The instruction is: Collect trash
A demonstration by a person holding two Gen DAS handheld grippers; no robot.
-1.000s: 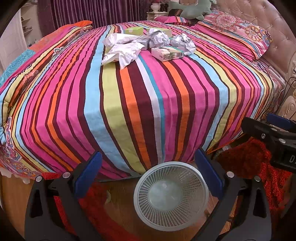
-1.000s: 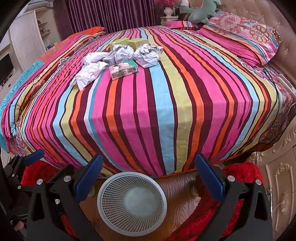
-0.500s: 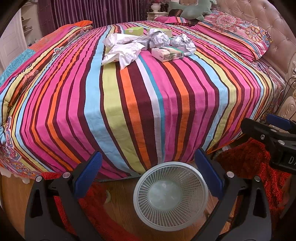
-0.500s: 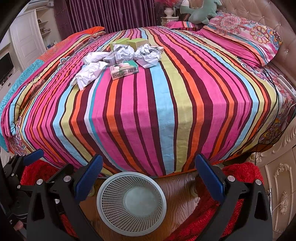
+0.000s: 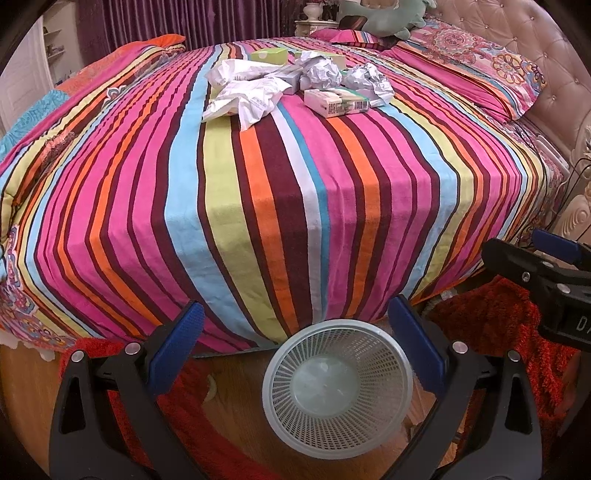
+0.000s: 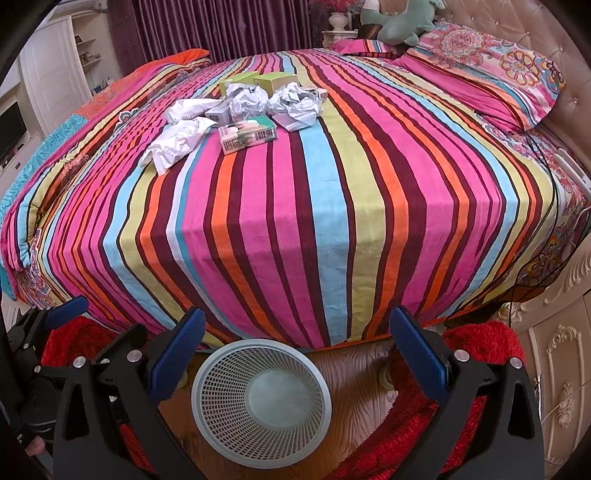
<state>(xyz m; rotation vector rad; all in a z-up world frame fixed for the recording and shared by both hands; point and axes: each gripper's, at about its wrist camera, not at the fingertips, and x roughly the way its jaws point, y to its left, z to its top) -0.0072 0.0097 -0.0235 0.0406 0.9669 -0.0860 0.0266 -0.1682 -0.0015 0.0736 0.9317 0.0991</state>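
Grippers: left (image 5: 293,332) and right (image 6: 297,334) both wide, empty.
Trash (image 6: 240,110): far across bed.
Risk: loose paper may slip; bin (image 6: 261,400) may tip.

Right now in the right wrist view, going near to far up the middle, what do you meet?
Mesh basket on the floor → striped bedspread → flat carton → crumpled paper balls → green boxes → purple curtain.

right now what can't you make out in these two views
- Print on the flat carton: too small, both views.
- Green boxes: partly behind the crumpled paper balls, count unsure.
- Plush toy: cut by the top edge.
- Basket outer wall: hidden, seen from above.
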